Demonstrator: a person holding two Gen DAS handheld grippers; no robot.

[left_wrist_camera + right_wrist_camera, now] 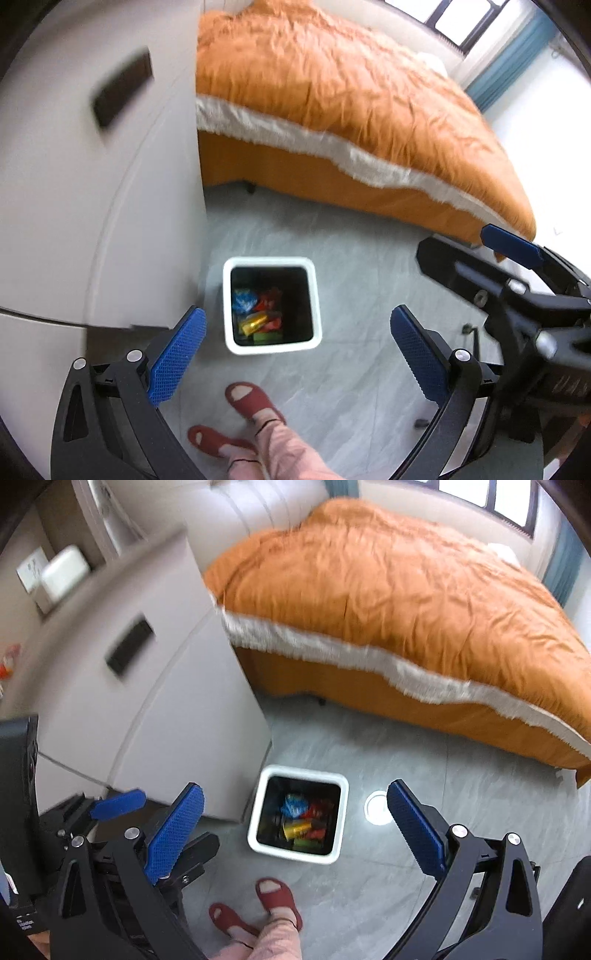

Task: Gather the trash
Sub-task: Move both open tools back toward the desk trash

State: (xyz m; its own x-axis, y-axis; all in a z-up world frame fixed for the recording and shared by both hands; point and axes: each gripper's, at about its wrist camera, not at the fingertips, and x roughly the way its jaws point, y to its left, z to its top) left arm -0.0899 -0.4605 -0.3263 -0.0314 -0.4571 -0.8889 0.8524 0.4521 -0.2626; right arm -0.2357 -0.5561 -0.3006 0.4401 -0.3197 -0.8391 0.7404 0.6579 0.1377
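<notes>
We are standing over a bedroom floor (351,258) of grey tile, with the orange-covered bed (332,92) filling the far side and a white cabinet (110,184) on our left. Just beside the cabinet's corner stands the white trash bin (271,349), and down inside it lie several coloured wrappers (258,314): blue, red, yellow and green. Our red slippers (255,400) are planted near the bin.

Both tools hang above the floor with nothing in them. The left hand-held gripper (295,354) has its blue pads spread wide, the bin showing between them; the right hand-held gripper (295,830) is spread just as wide and frames the same bin from the other side.

With both empty, we judge the step in hand is to fetch more litter. In the right view something small and red-orange (9,661) sits at the far left edge, too blurred to name. We should turn steadily, keep the pads wide, and close only once a piece lies squarely between them.
</notes>
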